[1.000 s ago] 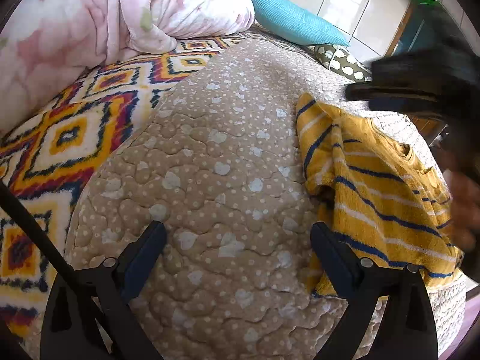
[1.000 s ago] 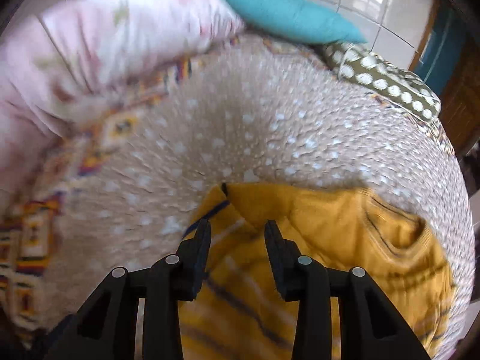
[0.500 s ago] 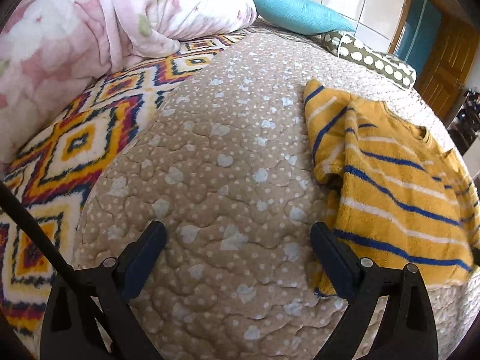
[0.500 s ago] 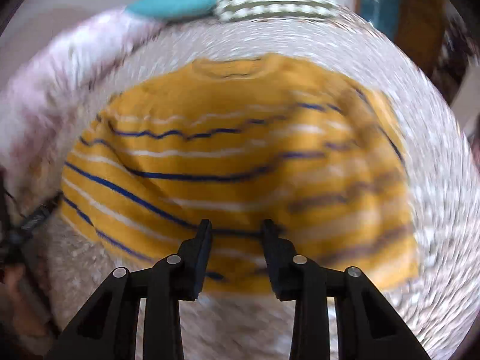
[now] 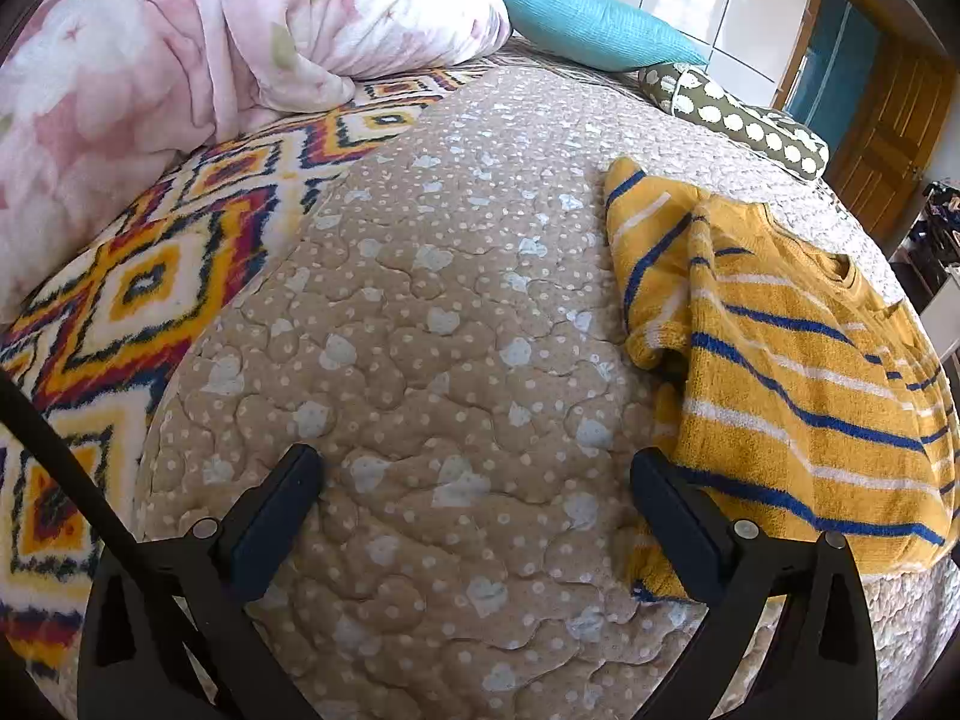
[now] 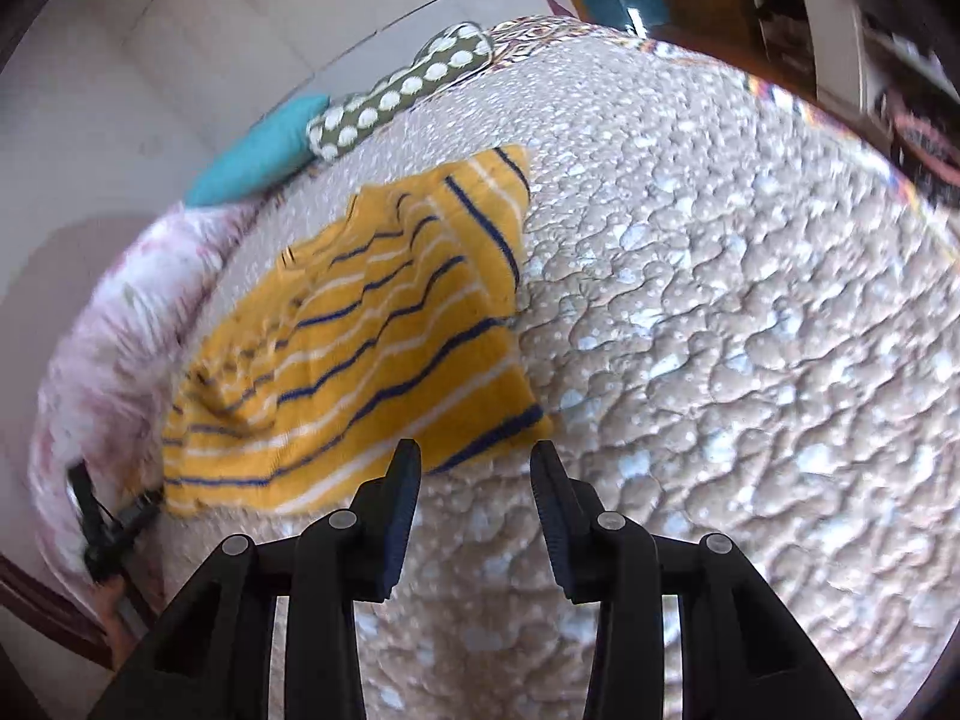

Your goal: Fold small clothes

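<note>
Left wrist view: the left gripper (image 5: 471, 495) hangs with its fingers spread wide and empty above the beige quilted bedspread with pale hearts (image 5: 420, 312). The mustard-yellow knitted sweater with blue and white stripes (image 5: 798, 372) lies flat just beside its right finger.

Right wrist view: the right gripper (image 6: 474, 480) is parted, holding nothing, near the sweater's (image 6: 360, 348) hem corner.

My way is open across the quilted bed (image 5: 420, 300) beside the striped sweater (image 5: 810, 372); toward the far edge the pink duvet (image 5: 180, 60), teal pillow (image 5: 588, 24) and dotted bolster (image 5: 738, 114) block passage, with bare quilt beyond the sweater's other side
</note>
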### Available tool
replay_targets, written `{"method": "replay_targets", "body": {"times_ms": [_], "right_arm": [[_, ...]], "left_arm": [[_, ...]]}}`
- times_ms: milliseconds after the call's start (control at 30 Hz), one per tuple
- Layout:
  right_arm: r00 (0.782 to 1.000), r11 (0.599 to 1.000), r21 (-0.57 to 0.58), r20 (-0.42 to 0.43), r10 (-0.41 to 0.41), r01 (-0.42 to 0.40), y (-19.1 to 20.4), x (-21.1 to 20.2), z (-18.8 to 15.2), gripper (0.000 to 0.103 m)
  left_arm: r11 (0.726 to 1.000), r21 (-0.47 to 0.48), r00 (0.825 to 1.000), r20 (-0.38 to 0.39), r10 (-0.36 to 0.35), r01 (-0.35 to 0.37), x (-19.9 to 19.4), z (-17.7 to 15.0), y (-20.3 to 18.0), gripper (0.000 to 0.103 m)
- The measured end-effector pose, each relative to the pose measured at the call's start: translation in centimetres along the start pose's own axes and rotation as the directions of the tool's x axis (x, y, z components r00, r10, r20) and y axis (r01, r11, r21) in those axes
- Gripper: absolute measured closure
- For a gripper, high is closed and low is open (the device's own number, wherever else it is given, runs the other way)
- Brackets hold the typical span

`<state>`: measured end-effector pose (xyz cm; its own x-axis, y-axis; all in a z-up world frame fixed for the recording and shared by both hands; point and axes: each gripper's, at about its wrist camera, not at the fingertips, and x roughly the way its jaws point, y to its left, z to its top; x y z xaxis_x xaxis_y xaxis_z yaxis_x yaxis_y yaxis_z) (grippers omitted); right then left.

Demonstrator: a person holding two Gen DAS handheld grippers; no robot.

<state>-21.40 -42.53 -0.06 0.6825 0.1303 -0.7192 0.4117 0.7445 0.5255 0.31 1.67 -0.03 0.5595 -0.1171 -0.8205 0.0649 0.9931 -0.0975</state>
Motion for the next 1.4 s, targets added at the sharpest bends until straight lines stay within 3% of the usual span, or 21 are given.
{"method": "replay_targets", "body": {"times_ms": [133, 200, 500, 567, 600, 633, 733, 833, 933, 1067, 1133, 1267, 1400], "right_arm": [[1.000, 0.999, 0.027, 0.016, 0.022, -0.023, 0.0, 1.9, 0.0, 0.046], [0.998, 1.000, 0.023, 0.052, 0.019, -0.020, 0.2, 2.5, 0.2, 0.046], [0.998, 0.998, 0.068, 0.064, 0.011, -0.016, 0.7, 4.8, 3.0, 0.045], [0.999, 0.998, 0.052, 0.049, -0.021, 0.018, 1.6, 5.4, 3.3, 0.062], [1.000, 0.999, 0.042, 0.021, -0.022, 0.021, 2.2, 5.7, 3.5, 0.080], [0.999, 0.999, 0.034, 0.009, -0.039, 0.039, 2.7, 5.7, 3.8, 0.082], [0.995, 0.995, -0.019, 0.028, -0.093, 0.094, 5.6, 4.4, 5.0, 0.085], [0.996, 0.993, -0.089, 0.066, -0.067, 0.072, 10.9, 2.9, 6.2, 0.086], [0.998, 0.974, -0.225, 0.059, -0.019, 0.031, 19.1, 3.6, 6.5, 0.088], [0.999, 0.926, -0.374, -0.020, 0.041, -0.046, 27.8, 7.2, 4.2, 0.089], [0.992, 0.898, -0.428, -0.110, 0.058, -0.100, 31.4, 10.6, 1.7, 0.089], [0.978, 0.852, -0.519, -0.206, -0.039, -0.076, 34.4, 16.8, -2.7, 0.089], [0.979, 0.826, -0.562, -0.188, -0.079, -0.042, 35.2, 17.6, -4.0, 0.089]], "left_arm": [[1.000, 0.004, 1.000, -0.002, 0.006, -0.006, 0.0, 0.0, -0.1, 0.001], [1.000, 0.007, 1.000, -0.003, 0.013, -0.013, 0.0, 0.0, -0.2, 0.001], [1.000, 0.010, 1.000, -0.003, 0.018, -0.018, 0.1, 0.0, -0.4, 0.001], [1.000, 0.010, 1.000, -0.004, 0.018, -0.018, 0.0, 0.0, -0.4, 0.001], [1.000, 0.011, 1.000, -0.004, 0.018, -0.018, 0.0, 0.0, -0.4, 0.001], [1.000, 0.010, 1.000, -0.002, 0.018, -0.018, 0.0, 0.0, -0.4, 0.001], [1.000, -0.022, 0.999, 0.027, -0.022, 0.022, -1.0, 0.1, 0.3, 0.001], [0.976, -0.153, 0.987, 0.072, -0.145, 0.155, -2.9, 0.3, 3.0, 0.001], [0.946, -0.235, 0.972, 0.130, -0.195, 0.222, -4.9, 0.6, 5.7, 0.001], [0.950, -0.266, 0.976, 0.185, -0.115, 0.162, -6.5, 1.0, 8.2, 0.001], [0.945, -0.299, 0.981, 0.179, -0.080, 0.132, -6.2, 1.1, 9.5, 0.001], [0.910, -0.378, 0.983, 0.128, -0.131, 0.170, -4.5, 0.9, 11.5, 0.001], [0.888, -0.416, 0.980, 0.114, -0.164, 0.197, -3.9, 1.1, 12.5, 0.001]]}}
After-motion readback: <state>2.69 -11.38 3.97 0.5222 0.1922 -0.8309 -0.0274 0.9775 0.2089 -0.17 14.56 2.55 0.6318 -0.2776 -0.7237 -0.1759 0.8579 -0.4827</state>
